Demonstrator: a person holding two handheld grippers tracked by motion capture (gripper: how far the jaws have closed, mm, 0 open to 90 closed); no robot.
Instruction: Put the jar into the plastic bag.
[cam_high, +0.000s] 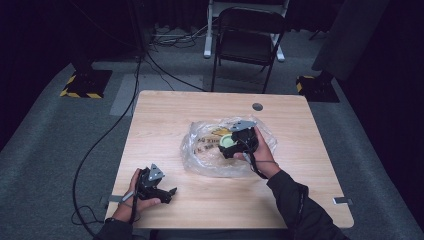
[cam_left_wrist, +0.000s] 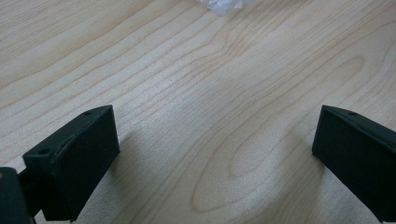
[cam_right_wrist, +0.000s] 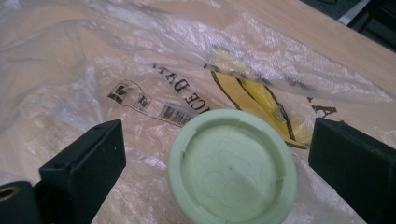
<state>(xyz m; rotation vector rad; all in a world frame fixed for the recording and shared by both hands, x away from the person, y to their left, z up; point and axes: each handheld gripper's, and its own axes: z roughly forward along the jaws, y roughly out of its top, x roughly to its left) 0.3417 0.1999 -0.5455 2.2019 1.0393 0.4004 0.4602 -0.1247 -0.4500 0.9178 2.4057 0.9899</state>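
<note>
Your right gripper hung over the plastic bag in the middle of the table, jaws spread wide and clamping nothing. Between those 2 jaws, seen in the right gripper view, sat the pale green lid, round and lying flat on the crinkled bag, with a gap on each side, so neither jaw touched it. Under the clear film around the lid you had black print, a barcode and a yellow shape; folds of the bag rose beyond the lid.

Your left gripper rested low at the near left corner of the table, well apart from the bag, also released, its 2 jaws wide over bare wood. A cable hole marked the far edge, and a black folding chair stood behind the table.
</note>
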